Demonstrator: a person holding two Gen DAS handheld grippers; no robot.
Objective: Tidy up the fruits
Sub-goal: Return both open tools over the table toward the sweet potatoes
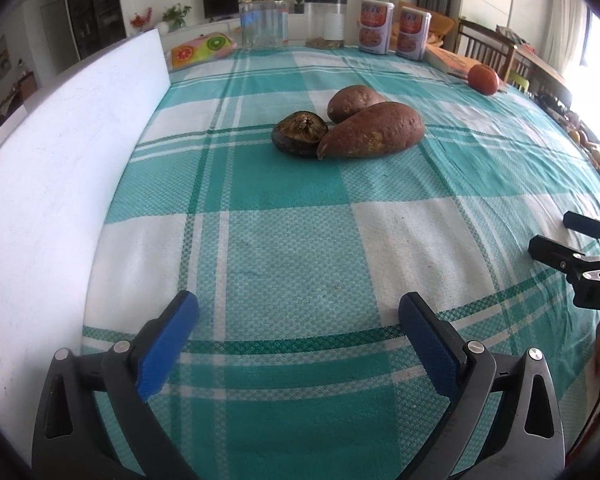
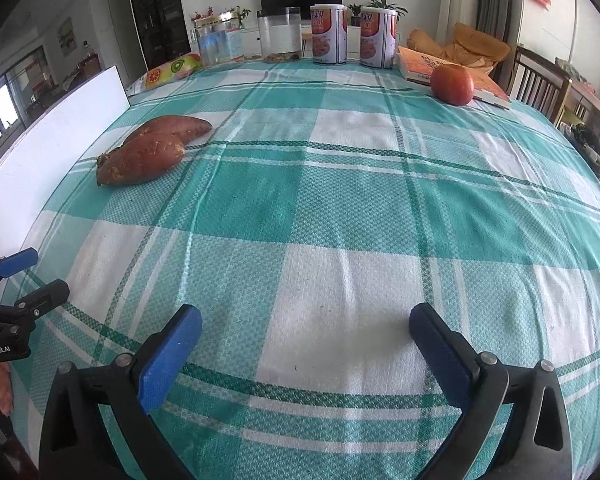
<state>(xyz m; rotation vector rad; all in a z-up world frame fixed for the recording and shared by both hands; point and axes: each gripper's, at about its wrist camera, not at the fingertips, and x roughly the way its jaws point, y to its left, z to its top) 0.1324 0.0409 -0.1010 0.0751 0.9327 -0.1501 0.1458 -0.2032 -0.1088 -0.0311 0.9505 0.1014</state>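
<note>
Two brown sweet potatoes, a large one (image 1: pixel 374 133) and a smaller one (image 1: pixel 354 101) behind it, lie touching mid-table beside a dark dried fruit (image 1: pixel 299 133). The potatoes also show in the right wrist view (image 2: pixel 142 162) at left. A red-orange apple (image 2: pixel 452 83) sits at the far right, touching a book; it also shows in the left wrist view (image 1: pixel 483 78). My left gripper (image 1: pixel 298 310) is open and empty, low over the cloth, well short of the potatoes. My right gripper (image 2: pixel 306 320) is open and empty, far from the apple.
A white board (image 1: pixel 60 184) stands along the table's left edge. At the far edge stand a glass jar (image 1: pixel 263 20), a plastic canister (image 1: pixel 326 24), two tins (image 2: pixel 328 34) (image 2: pixel 377 36), a fruit-print pouch (image 1: pixel 202 49) and a book (image 2: pixel 424 65). Chairs (image 2: pixel 540 80) stand at right.
</note>
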